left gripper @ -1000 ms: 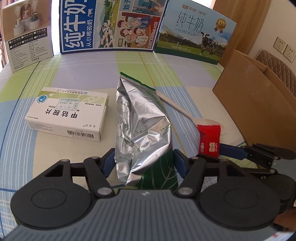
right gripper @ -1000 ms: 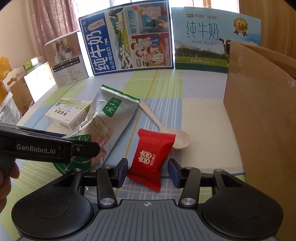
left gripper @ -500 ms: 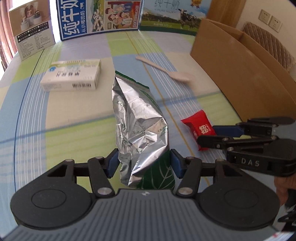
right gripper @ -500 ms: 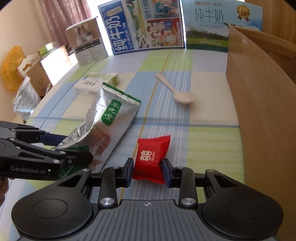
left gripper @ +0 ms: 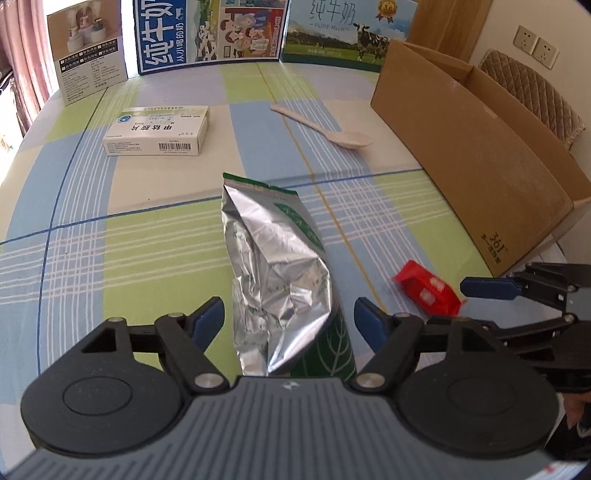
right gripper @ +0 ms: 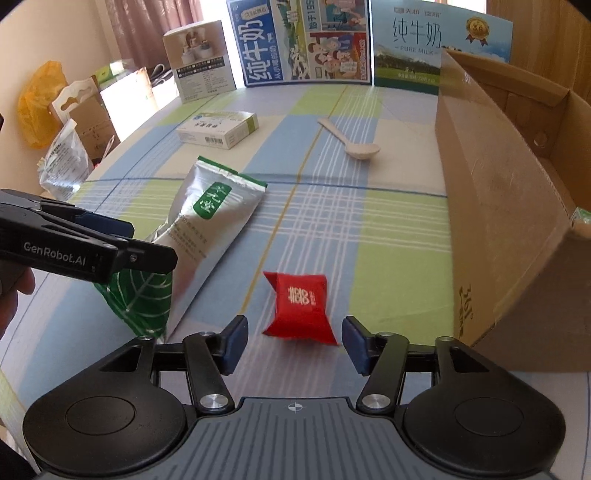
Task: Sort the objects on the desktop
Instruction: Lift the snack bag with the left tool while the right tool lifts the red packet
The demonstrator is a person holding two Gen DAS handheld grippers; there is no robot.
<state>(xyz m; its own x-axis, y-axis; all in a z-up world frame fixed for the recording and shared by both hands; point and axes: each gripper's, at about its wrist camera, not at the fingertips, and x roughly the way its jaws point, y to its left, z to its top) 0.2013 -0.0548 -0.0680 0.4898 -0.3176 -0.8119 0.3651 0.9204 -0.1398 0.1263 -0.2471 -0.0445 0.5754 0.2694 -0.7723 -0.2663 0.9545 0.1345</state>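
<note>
Foil pouch (left gripper: 275, 269) between opening gripper (left gripper: 289, 319) pads

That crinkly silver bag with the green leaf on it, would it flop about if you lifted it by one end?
Probably. The silver bag is creased foil, so it would likely bend and sag. It looks partly filled and light. Its shiny skin may slip between the left gripper, whose jaws are opening with the bag between them.

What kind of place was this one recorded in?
Probably a room in a home: a table under a checked tablecloth, pink curtains at a window, and wall sockets behind a quilted chair back. Milk cartons line the table's far edge.
</note>
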